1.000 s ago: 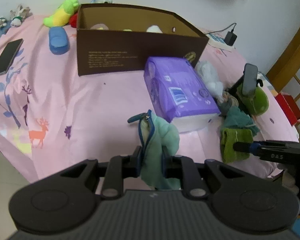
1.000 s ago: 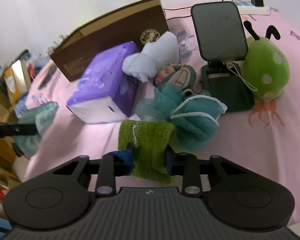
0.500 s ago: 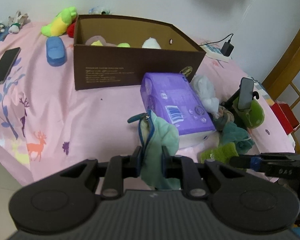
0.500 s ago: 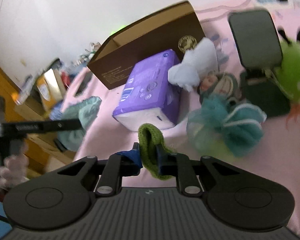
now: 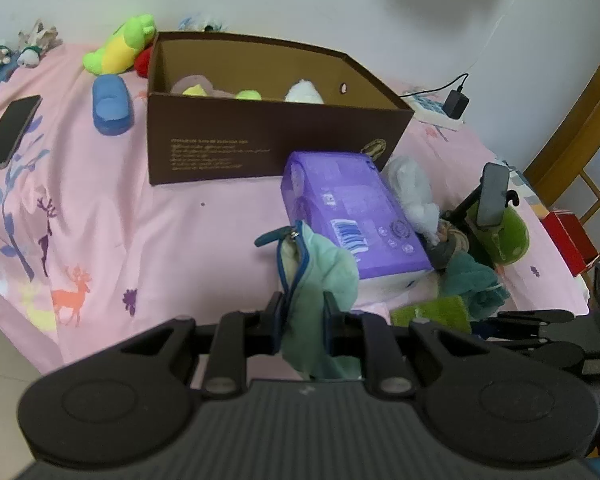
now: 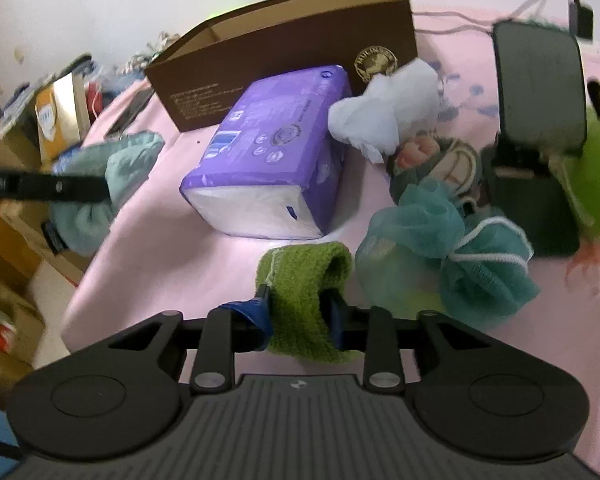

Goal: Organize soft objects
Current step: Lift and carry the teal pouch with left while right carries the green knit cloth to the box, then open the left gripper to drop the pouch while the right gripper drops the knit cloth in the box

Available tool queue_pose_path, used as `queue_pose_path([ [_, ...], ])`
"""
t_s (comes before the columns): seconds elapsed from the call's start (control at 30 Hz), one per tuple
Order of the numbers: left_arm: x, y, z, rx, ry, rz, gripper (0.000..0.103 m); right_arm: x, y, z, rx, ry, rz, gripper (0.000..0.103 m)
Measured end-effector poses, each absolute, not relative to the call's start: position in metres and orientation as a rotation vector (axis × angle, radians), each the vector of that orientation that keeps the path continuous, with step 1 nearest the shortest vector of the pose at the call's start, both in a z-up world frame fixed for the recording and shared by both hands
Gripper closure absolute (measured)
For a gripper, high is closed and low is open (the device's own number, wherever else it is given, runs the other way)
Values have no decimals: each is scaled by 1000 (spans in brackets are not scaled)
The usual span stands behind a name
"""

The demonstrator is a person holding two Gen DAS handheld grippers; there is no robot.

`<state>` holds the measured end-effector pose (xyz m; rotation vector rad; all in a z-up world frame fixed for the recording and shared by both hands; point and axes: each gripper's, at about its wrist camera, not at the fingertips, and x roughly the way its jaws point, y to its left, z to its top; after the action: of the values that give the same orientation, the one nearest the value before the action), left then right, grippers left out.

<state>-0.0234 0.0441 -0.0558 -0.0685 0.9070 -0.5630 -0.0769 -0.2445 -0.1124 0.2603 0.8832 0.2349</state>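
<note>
Pink bedspread point(image 5: 148, 248) underneath, two soft items being carried.

A mint pouch point(image 5: 320, 276) is being pinched by the left tool point(image 5: 303, 312), a green cloth point(image 6: 300, 280) by the right tool point(image 6: 298, 312); both should be lifted over the brown box point(image 5: 268, 140) ahead before being released.

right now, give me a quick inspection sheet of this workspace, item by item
Surface: pink printed bedsheet, rumpled.
Job's things: open brown box already holds soft toys; teal mesh pouf, white fluffy cloth and a small doll lie loose beside the purple tissue pack.
Clutter: phone flat on the sheet, blue case, phone stand, green bug plush.
Grippers: left gripper clamps a mint cloth pouch; right gripper clamps a green towel.
Cables: charger and power strip by the wall.
Surroundings: white wall, wooden door frame.
</note>
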Motion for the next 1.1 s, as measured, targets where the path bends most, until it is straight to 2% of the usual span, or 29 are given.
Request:
queue_pose_path([
  [0.1,-23,43,-54,-70,900,-563,88,-79,-254,-110,351,871,244,103],
  [0.4,-12,34,-35,-59,847,-578,88,-76,-275,-76,600,754,357,103],
  [0.73,45,11,5,-11,714,-546,88,-12,-273,-9,481,607,400,103],
  [0.93,105,2,10,-41,730,-482,88,42,-271,13,398,581,370,103],
  [1.1,151,-12,9,-72,755,-448,88,84,-270,10,353,609,298,103],
])
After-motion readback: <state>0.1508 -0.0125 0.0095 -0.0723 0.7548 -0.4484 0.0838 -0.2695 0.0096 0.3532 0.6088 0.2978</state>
